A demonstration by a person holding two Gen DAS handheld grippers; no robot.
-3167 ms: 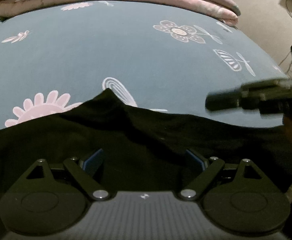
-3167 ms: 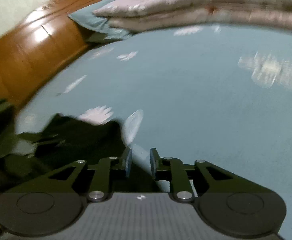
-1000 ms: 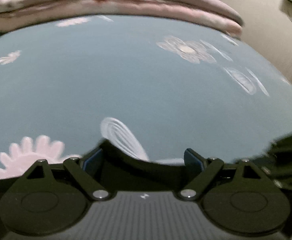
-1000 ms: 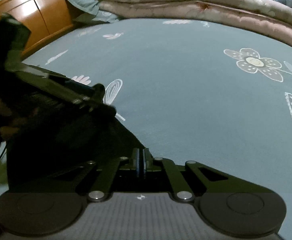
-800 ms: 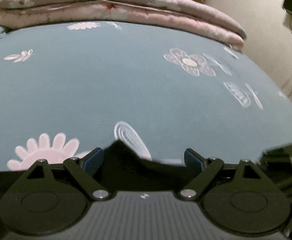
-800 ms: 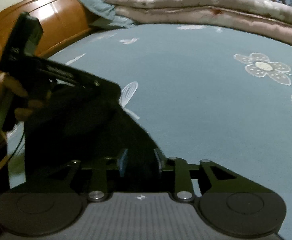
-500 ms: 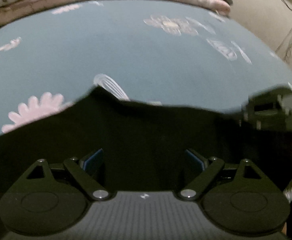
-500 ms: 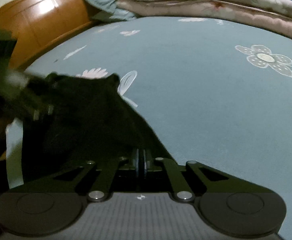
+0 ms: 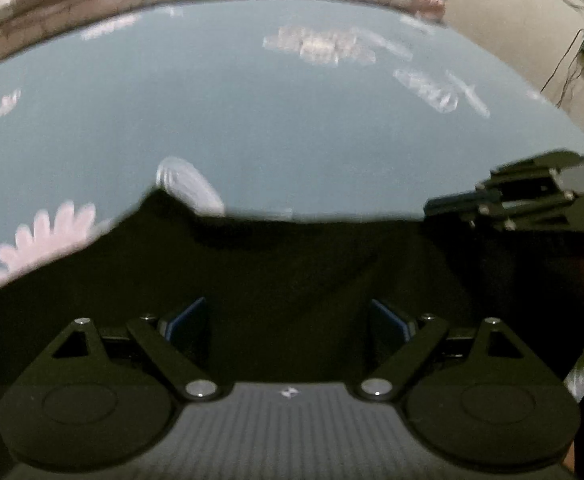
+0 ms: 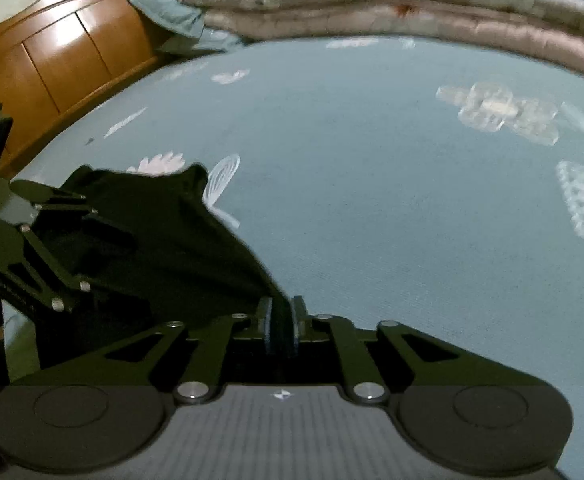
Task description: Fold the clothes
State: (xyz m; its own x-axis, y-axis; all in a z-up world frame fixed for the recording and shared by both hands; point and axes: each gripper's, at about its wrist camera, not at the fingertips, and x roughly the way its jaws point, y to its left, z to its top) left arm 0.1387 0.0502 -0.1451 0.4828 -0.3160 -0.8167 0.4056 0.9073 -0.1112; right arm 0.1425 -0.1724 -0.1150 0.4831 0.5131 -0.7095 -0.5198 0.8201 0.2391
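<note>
A black garment [image 10: 164, 248] lies at lower left on the bed [image 10: 372, 200], its edge pinched by the right tool [image 10: 281, 328], left tool [image 9: 288, 320] spread apart; that thin grip could slip.

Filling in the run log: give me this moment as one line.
left gripper: open, over black garment | right gripper: shut on black garment edge | bed sheet: garment lying partly spread

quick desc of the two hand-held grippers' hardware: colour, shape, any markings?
Both look alike: the left hand-held gripper and the right hand-held gripper are matte black, with angled linkage arms on silver pivot screws, two round discs, a ribbed grey base bearing a small white logo, and blue-faced finger pads. No cables visible on either.
</note>
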